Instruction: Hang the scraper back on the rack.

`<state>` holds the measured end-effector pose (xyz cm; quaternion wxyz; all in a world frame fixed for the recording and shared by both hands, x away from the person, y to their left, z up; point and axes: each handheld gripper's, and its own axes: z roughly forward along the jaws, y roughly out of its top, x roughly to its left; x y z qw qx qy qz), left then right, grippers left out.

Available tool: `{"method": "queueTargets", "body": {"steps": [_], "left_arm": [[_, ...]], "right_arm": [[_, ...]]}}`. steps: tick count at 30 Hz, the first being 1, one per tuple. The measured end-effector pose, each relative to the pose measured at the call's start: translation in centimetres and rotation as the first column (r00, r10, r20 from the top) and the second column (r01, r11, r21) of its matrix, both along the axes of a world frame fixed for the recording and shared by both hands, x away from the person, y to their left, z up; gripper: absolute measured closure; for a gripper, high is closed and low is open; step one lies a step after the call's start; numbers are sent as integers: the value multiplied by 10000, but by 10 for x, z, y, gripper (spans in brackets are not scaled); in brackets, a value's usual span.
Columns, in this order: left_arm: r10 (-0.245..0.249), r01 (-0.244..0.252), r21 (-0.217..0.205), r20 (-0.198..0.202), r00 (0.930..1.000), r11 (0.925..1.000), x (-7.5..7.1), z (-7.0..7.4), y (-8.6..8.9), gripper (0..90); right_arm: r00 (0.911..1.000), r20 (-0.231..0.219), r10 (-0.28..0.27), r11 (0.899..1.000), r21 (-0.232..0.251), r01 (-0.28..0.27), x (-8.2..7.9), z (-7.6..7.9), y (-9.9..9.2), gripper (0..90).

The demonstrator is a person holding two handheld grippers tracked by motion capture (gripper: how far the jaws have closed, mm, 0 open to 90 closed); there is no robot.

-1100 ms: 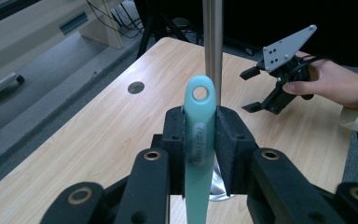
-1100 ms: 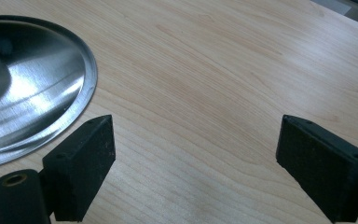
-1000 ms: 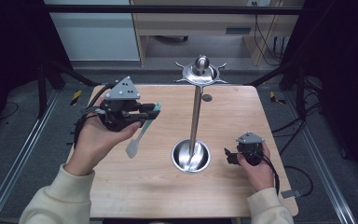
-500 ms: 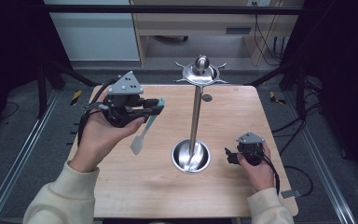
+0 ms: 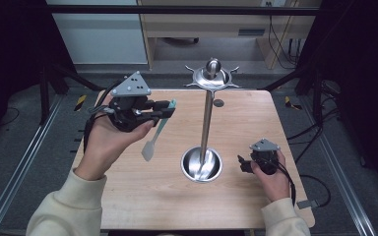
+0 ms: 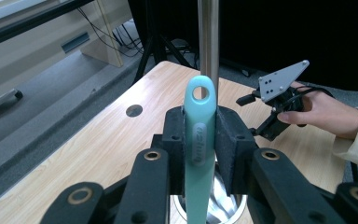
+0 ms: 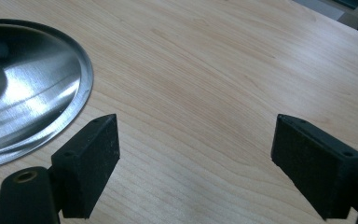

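a: from the high view, what's on the desk (image 5: 142, 206)?

b: a steel stand (image 5: 205, 128) rises from a round base near the middle of the desk, with a spiked ring at its top over the far edge. the left gripper (image 5: 163, 111) is held up over the far left part of the desk, pointing toward the stand. a pale green spatula (image 5: 156, 135) hangs from it, blade end down toward the wood, handle end up between the jaws.

a: and the other hand?

b: the right gripper (image 5: 241, 163) sits low near the right edge, just beside the stand's base, in a hand (image 5: 269, 174) with a cream sleeve.

a: what does the left gripper view add?

b: the left gripper (image 6: 200, 140) has its two black jaws clamped on the spatula (image 6: 199, 154), squeezing the handle on both sides. the handle's hanging hole sticks up past the fingertips, right in front of the stand's pole (image 6: 208, 42). the base gleams below. the right gripper (image 6: 261, 109) shows farther off over the desk.

a: and the right gripper view?

b: the right gripper (image 7: 196, 140) has its jaws spread wide apart with bare wood between them, holding nothing. the rim of the stand's base (image 7: 77, 79) lies at the left, just beside one black finger (image 7: 91, 158).
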<state>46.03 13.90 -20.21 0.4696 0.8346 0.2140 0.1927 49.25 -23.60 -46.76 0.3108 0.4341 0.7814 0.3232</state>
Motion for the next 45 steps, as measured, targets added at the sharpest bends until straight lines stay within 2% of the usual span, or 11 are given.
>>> {"method": "queueTargets", "body": {"steps": [4,14,26,27,30,35,41,45], "left_arm": [[1,0,-63,27,10000,10000,-1,2,-2,745],[-120,125,-274,165,9998,9995,-2,9,-7,745],[12,5,-928,182,9998,9957,1,15,-5,745],[21,-6,-1147,134,9999,9934,3,17,-4,745],[15,-11,-1389,27,10000,9903,7,19,-2,745],[15,-18,-1515,-17,10000,9884,11,23,-3,745],[-28,52,-1494,162,9999,9888,9,26,-7,745],[-40,59,-1469,131,9999,9891,11,27,-7,745]], "right_arm": [[10000,81,-33,10000,-72,34,0,0,0,126],[10000,-79,30,10000,-9,-30,0,-1,0,149],[9999,-148,26,10000,17,-26,0,-1,0,150],[9999,-148,30,10000,16,-30,0,-1,0,150],[9999,-133,42,10000,3,-42,0,-1,-1,150],[9999,-148,46,10000,1,-46,0,-1,-1,150],[9999,-138,72,10000,14,-72,0,-1,-1,151],[9999,-142,81,10000,-15,-81,0,-1,-1,151]]}}
